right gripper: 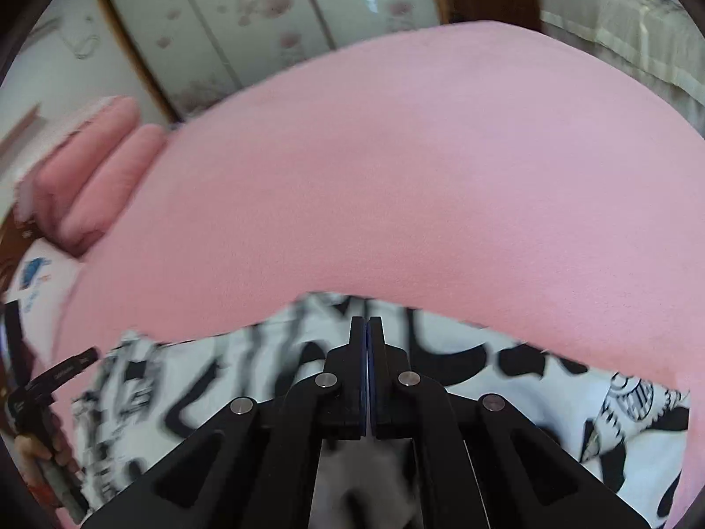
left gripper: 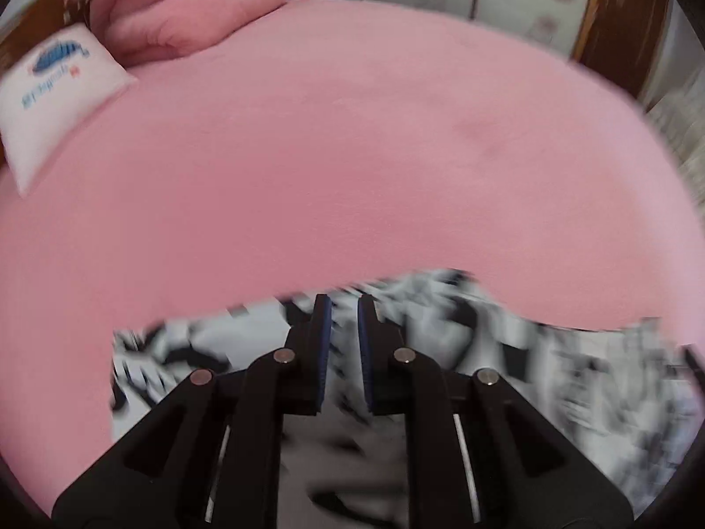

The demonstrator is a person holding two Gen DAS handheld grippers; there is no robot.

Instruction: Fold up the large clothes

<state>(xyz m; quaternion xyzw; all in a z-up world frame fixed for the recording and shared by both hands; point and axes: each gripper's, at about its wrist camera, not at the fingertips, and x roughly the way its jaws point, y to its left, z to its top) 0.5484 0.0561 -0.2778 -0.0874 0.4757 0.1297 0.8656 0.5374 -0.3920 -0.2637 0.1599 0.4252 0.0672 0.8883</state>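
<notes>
A white garment with a black print (left gripper: 506,352) lies on the pink bed (left gripper: 352,154), blurred in the left wrist view. My left gripper (left gripper: 344,304) hovers over its far edge with the jaws a small gap apart and nothing between them. In the right wrist view the garment (right gripper: 506,374) spreads under my right gripper (right gripper: 366,322), whose jaws are pressed together; I cannot tell whether cloth is pinched between them. The left gripper (right gripper: 66,370) also shows at the left edge of the right wrist view, held by a hand.
Pink pillows (left gripper: 189,13) and a white pillow with a blue print (left gripper: 53,92) lie at the head of the bed. A wardrobe with floral glass doors (right gripper: 264,9) stands beyond the bed. A lace curtain (right gripper: 625,31) hangs at the right.
</notes>
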